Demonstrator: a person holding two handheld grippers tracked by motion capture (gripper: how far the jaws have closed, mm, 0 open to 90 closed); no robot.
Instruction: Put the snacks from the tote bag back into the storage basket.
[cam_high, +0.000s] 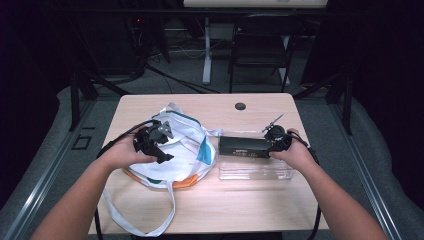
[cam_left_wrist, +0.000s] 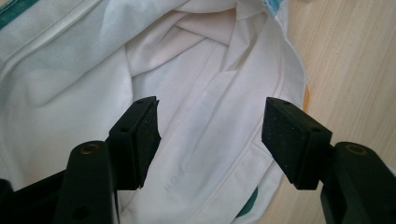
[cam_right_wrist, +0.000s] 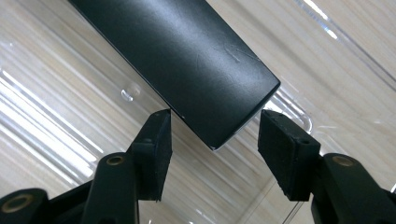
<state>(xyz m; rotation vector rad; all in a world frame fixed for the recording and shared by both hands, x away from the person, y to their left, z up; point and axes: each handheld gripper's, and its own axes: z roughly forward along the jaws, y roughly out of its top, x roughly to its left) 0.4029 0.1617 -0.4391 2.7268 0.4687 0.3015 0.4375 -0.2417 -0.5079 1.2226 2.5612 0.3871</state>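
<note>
A person sits at a wooden table (cam_high: 150, 207) with a gripper in each hand. The work looks like getting the black box (cam_high: 243, 146) out of its clear tray (cam_high: 255, 172) and into the white bag (cam_high: 187, 150).

The black box is long and thin. It lies in the clear tray on the right side of the table, just beside the bag. The right gripper (cam_high: 278, 140) is at the box's right end. In the right gripper view, its jaws stand apart, one on each side of the box's (cam_right_wrist: 187, 60) end. They are not squeezing yet, and there is a small gap on both sides. The end of the box sits just between the tips.

The white bag (it has teal and orange bits and long white straps) lies crumpled on the left side of the table. The left gripper (cam_high: 155, 145) hangs over it. In the left gripper view its jaws are wide apart above the white cloth (cam_left_wrist: 205, 93), and they hold nothing. I cannot tell if they touch the cloth.

So I think the job is only at the start. The box is not grabbed yet, and the bag is not held open. Still to do: pinch the box, lift it out, open the bag, and put the box inside.
</note>
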